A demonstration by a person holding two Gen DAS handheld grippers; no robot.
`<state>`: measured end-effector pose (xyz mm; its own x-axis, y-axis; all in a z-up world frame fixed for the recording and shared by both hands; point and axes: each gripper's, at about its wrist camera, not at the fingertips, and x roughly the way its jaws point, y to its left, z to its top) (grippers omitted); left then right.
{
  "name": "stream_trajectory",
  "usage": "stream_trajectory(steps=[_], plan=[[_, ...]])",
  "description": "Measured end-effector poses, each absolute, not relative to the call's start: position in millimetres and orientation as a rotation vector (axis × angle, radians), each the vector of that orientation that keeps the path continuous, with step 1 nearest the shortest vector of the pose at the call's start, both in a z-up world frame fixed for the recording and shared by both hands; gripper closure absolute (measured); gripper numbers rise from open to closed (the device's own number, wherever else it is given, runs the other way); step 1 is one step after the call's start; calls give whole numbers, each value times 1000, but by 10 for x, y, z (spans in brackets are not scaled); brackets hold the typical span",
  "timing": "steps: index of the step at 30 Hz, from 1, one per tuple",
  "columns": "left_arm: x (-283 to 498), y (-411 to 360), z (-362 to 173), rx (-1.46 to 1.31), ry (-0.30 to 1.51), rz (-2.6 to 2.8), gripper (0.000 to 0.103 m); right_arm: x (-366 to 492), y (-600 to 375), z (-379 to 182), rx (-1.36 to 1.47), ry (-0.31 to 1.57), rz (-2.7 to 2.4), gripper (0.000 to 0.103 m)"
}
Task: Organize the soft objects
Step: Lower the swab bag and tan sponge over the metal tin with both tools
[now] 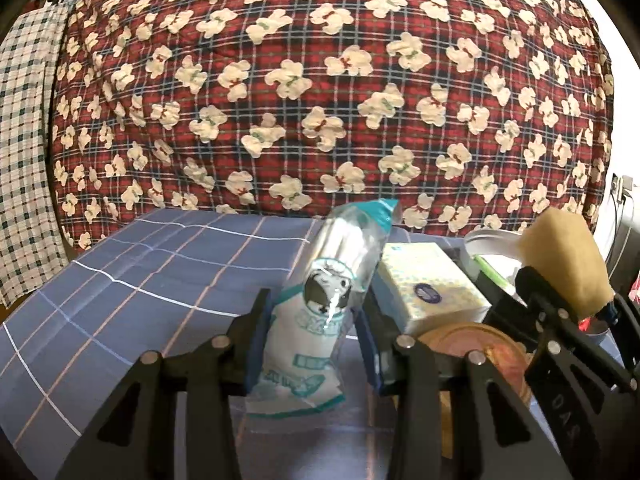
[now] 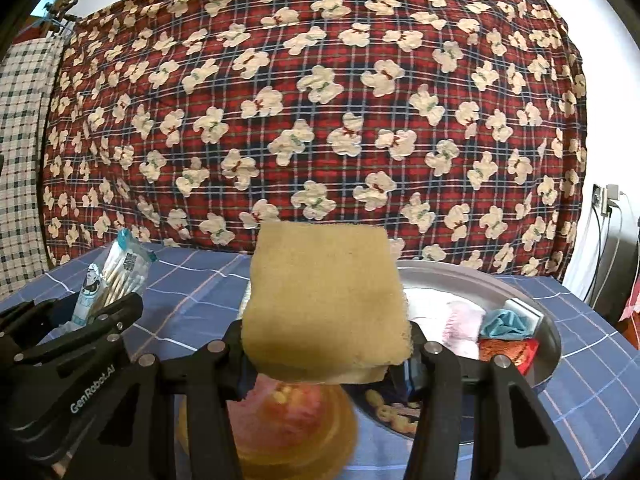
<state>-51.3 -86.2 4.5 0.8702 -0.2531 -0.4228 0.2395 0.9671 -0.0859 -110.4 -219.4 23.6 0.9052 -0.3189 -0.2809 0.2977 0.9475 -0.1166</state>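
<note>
"GenRobot.AI" stands in white on the left claw [image 2: 96,316]; its packet's print is unreadable.

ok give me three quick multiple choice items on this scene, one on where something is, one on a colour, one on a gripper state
1. Where is the tan sponge?
A. flat on the tablecloth
B. between the fingers of the right gripper
C. inside the metal basin

2. What colour is the crumpled cloth in the metal basin?
A. teal
B. yellow
C. black

3. What is the left gripper doing?
A. open over a bare table
B. shut on the cotton swab packet
C. shut on the tissue pack

Answers:
1 B, the sponge sits clamped between the right gripper's two fingers, above the table.
2 A, the right wrist view shows a teal bundle beside pink fabric in the basin.
3 B, both pads press the sides of the packet, and the tissue pack lies apart to its right.
</note>
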Motion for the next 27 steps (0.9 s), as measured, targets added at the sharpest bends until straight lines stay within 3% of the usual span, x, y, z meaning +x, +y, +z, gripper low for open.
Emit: stream_trajectory(steps=[27], plan=[[-821, -1604, 275, 10, 389, -395, 63, -1448, -3037, 353, -60, 235, -484, 48]])
